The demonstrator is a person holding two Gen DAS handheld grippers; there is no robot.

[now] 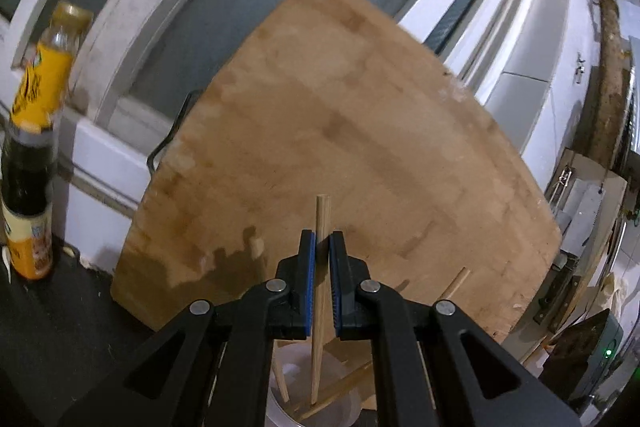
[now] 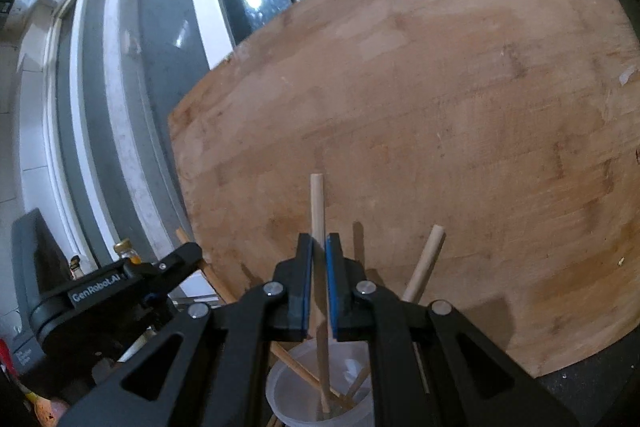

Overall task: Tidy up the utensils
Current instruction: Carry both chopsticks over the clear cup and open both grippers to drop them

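My left gripper (image 1: 322, 239) is shut on a wooden chopstick (image 1: 321, 215) that stands upright, its lower end down in a clear plastic cup (image 1: 280, 399). My right gripper (image 2: 319, 242) is shut on another wooden chopstick (image 2: 317, 199), also upright, with its lower end inside the clear plastic cup (image 2: 288, 387). Several more chopsticks lean in the cup, one (image 2: 425, 261) to the right of my right gripper. The left gripper's black body (image 2: 104, 291) shows at the lower left of the right wrist view.
A large wooden cutting board (image 1: 340, 147) leans against the window frame right behind the cup; it also fills the right wrist view (image 2: 440, 107). A sauce bottle with a yellow label (image 1: 32, 131) stands at the left. Knives and clutter (image 1: 576, 227) sit at the right.
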